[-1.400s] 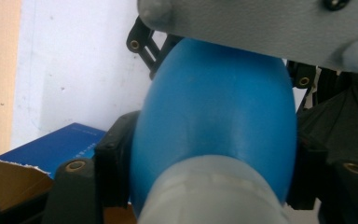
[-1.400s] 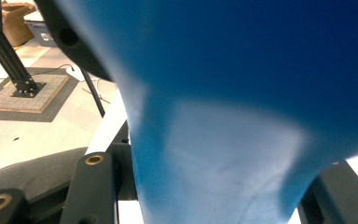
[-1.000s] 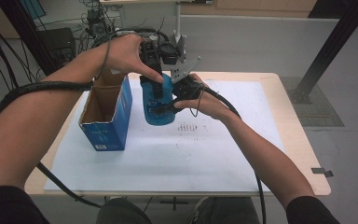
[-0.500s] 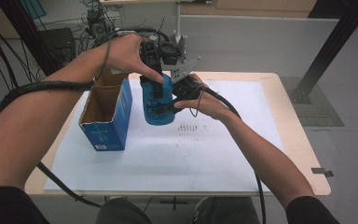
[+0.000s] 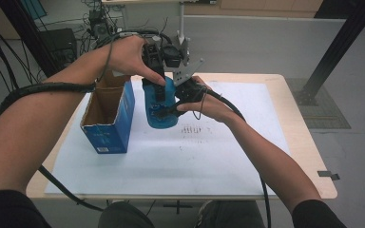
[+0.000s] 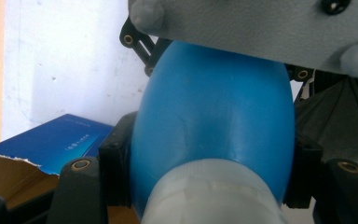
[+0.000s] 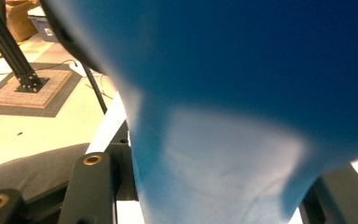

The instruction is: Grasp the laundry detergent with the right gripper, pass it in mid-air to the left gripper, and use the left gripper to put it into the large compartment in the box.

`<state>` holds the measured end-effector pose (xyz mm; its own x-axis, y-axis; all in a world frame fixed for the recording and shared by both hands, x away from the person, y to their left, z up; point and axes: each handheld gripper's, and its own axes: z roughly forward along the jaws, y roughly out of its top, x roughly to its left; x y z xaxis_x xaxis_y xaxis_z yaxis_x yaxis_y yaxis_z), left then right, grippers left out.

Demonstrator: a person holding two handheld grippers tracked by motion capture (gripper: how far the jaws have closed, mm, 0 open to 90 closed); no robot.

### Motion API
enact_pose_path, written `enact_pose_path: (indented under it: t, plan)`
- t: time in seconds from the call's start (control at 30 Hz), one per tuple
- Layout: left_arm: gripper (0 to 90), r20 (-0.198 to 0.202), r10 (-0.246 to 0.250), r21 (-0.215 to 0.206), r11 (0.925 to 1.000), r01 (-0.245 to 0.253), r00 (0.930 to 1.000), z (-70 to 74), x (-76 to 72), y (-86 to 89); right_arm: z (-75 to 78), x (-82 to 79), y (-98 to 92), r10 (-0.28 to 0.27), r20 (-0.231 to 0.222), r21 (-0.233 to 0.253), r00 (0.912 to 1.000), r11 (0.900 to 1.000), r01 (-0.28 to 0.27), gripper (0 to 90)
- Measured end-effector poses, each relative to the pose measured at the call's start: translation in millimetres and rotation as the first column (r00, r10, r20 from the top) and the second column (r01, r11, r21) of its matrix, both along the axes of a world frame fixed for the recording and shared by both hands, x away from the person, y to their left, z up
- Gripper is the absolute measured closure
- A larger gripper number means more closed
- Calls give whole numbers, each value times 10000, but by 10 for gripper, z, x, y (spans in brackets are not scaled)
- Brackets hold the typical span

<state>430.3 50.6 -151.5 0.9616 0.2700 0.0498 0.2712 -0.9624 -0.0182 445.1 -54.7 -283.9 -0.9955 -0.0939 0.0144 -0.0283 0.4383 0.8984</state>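
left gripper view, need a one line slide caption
Left hand-held gripper clamped on a glossy blue plastic bottle near its white neck, with an open blue cardboard box at lower left.

A blue bottle [image 7: 242, 84] sits right up against the lens, blurred, its body dark blue at the top and paling to a whitish blue lower down. The right gripper [image 7: 214, 196] holds it: one black jaw with a brass screw stands just to the left of the bottle, touching its side, and the other jaw's edge shows at the lower right corner. Beyond the left jaw lies beige floor [image 7: 51, 130], with a black frame leg [image 7: 9, 46] standing on a checkered mat [image 7: 23, 95].
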Motion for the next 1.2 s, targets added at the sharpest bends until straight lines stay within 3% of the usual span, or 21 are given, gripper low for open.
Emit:
enact_pose_path:
  t: [1.2]
  plan:
    - [367,-115,-26,-89,10000,25,9999,-5,8,6,-14,3,3,83,-156,32,9998,10000,-83,421]
